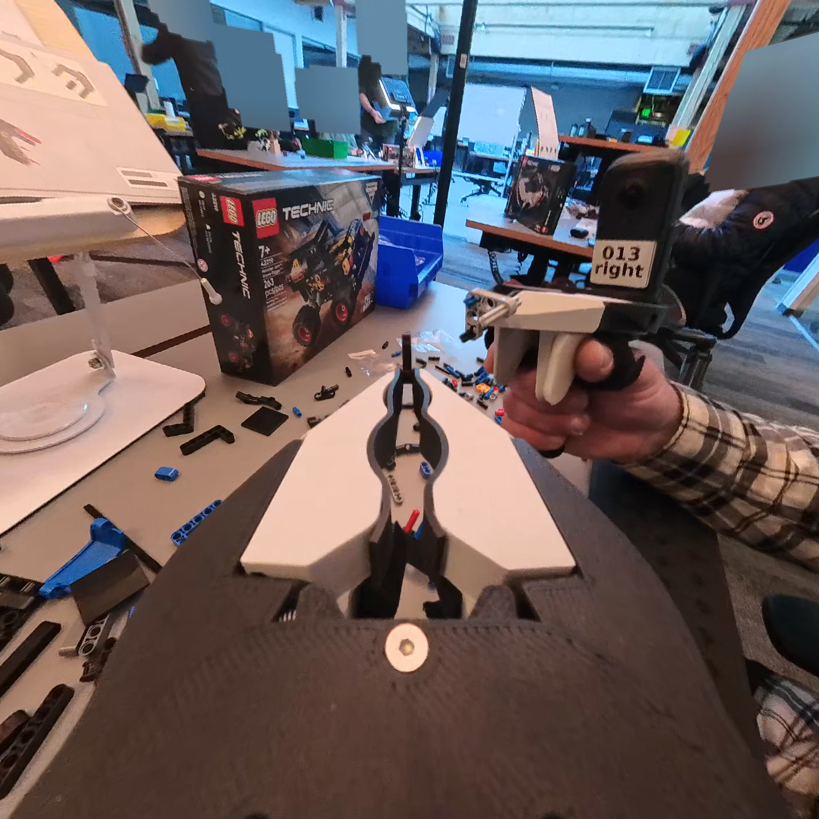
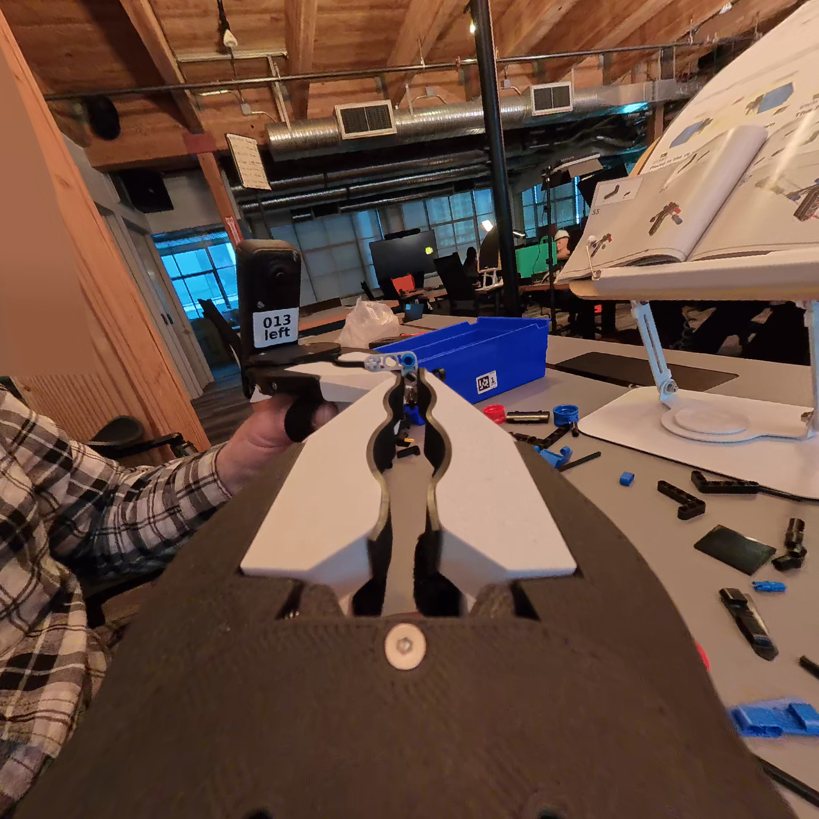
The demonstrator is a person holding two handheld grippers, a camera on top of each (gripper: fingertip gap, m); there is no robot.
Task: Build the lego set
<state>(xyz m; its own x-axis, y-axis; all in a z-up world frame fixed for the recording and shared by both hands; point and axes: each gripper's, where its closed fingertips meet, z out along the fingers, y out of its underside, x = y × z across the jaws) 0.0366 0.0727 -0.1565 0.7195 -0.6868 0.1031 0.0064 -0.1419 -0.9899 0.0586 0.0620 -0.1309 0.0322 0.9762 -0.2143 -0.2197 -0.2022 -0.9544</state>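
Between the tips of the left gripper point(image 1: 406, 370), whose jaws are drawn close together, a thin black pin point(image 1: 406, 350) stands upright, pinched at its lower end. To the right of those jaws and level with them, the right gripper point(image 1: 481, 310) is held in a hand point(image 1: 589, 412) with a plaid sleeve; its jaws are likewise narrow and clamp a small lego assembly point(image 2: 392, 361), a grey beam with a blue bush at one end and black parts beneath (the details under the beam are too small to make out). Seen from the right wrist, the assembly sits just at the jaw tips with the left gripper's fingers touching or almost touching it from the left; I cannot tell which. Beyond both pairs of jaws a blue bin point(image 2: 487, 354) rests on the bench point(image 1: 146, 501); its inside is hidden by its walls in one view, and in the other only a clear plastic bag shows in it. Left of the left jaws stands the lego box point(image 1: 283, 270), closed, and farther left a white book stand point(image 1: 88, 390) carries the open instruction booklet point(image 2: 691, 212). Loose black, blue and red pieces point(image 1: 469, 381) lie scattered on the bench below and around the jaws.
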